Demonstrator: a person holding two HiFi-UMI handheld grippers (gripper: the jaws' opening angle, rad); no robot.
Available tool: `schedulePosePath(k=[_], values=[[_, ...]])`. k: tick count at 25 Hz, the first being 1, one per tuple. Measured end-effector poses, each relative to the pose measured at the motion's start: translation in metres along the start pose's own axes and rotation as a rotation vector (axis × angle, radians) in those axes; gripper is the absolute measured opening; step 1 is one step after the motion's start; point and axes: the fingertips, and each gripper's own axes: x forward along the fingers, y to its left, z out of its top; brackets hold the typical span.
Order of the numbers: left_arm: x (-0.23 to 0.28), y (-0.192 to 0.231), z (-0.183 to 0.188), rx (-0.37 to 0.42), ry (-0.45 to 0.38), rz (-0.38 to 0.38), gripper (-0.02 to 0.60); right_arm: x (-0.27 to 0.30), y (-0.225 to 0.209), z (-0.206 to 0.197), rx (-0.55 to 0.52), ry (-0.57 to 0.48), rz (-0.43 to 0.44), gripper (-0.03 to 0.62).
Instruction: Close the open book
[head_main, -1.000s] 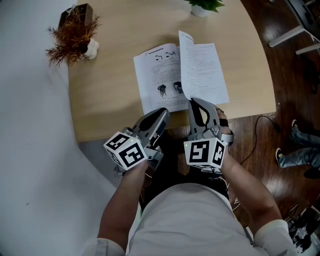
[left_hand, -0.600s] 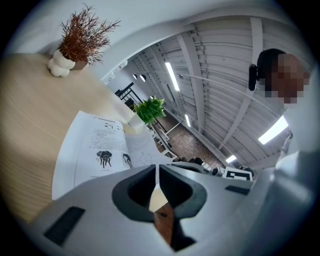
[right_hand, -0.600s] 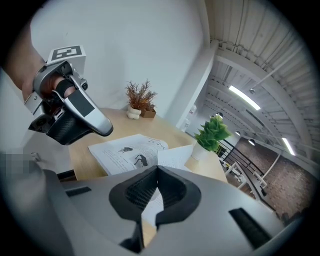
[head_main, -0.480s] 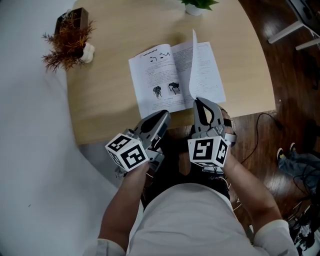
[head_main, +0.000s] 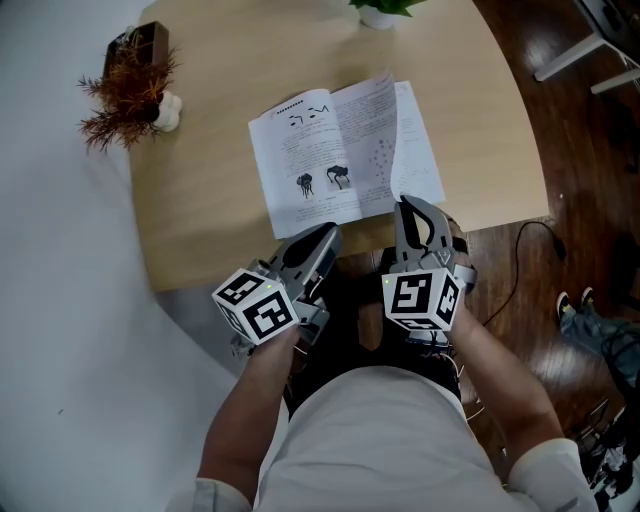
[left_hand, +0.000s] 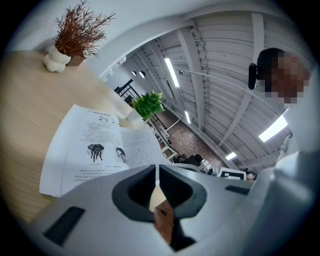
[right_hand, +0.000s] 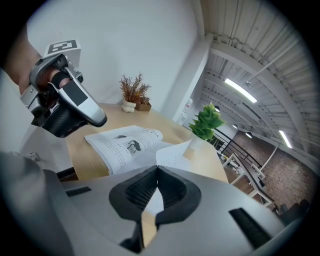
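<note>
An open book (head_main: 320, 160) lies on the wooden table (head_main: 200, 210), and its left page shows two dark animal pictures. One leaf on its right side (head_main: 415, 150) is still curled a little upward. The same book shows in the left gripper view (left_hand: 85, 150) and the right gripper view (right_hand: 127, 145). My left gripper (head_main: 325, 232) hovers at the table's near edge below the book's left page, jaws shut and empty (left_hand: 156, 167). My right gripper (head_main: 412, 203) sits just below the book's lower right corner. Its jaws meet with nothing between them (right_hand: 156, 169). The left gripper (right_hand: 100, 120) also appears in the right gripper view.
A dried brown plant in a pot (head_main: 125, 85) stands at the table's far left corner. A green potted plant (head_main: 380, 8) is at the far edge. A cable (head_main: 520, 260) trails on the dark wooden floor to the right, near a person's shoe (head_main: 565, 310).
The leaf that stood upright in the middle of the book has dropped toward the right page. My right gripper has drawn slightly back from it toward the table edge.
</note>
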Motion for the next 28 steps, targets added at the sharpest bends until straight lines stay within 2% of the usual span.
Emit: schedulePosePath(k=[13,20,28], values=[[0.008,-0.005,-0.01,0.004,0.024,0.006,-0.002,0.006,-0.01,-0.047,0.079,0.086,0.007,0.003],[0.01,-0.007,-0.014,0.01,0.032,0.011,-0.002,0.013,-0.012,-0.069,0.187,0.125,0.055,0.003],[0.012,-0.01,-0.016,0.008,0.043,0.025,-0.002,0.014,-0.019,-0.077,0.344,0.104,0.075,0.019]])
